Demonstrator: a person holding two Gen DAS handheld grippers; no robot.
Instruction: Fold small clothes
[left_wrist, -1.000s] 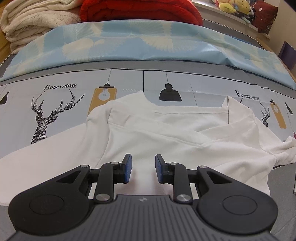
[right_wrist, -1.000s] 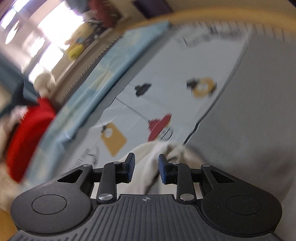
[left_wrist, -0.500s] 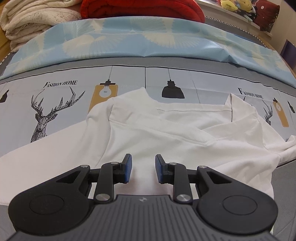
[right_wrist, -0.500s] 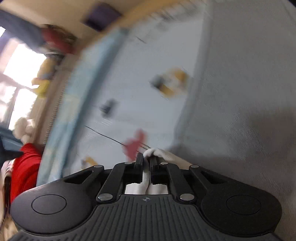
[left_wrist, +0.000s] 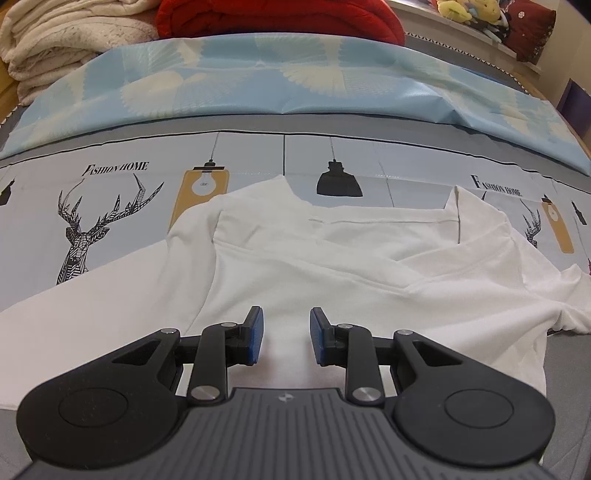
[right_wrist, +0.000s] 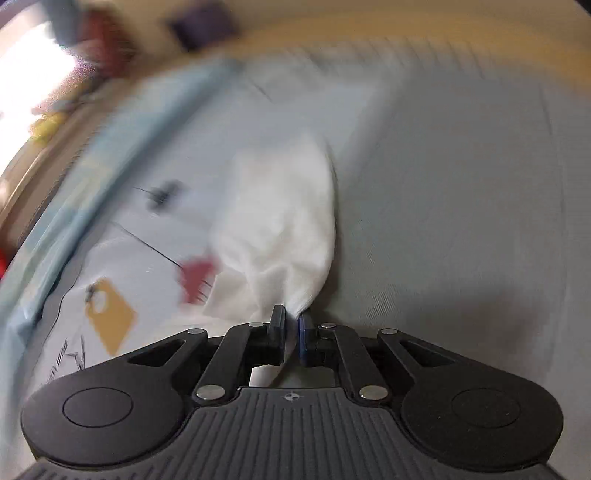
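Note:
A white garment lies spread on a printed sheet, partly folded over itself, with a sleeve reaching out to the left. My left gripper is open and empty, hovering low over the garment's near part. In the right wrist view, my right gripper is shut on a bunched end of the white garment, which stretches away from the jaws above the grey surface. That view is blurred by motion.
The printed sheet shows deer and lamp drawings. A light blue cover lies behind it. A red blanket and cream blankets are stacked at the back. Grey bedding lies to the right.
My right gripper closed on the end of the white garment and has pulled it out so that it stretches ahead. My left gripper has stayed open and almost still.

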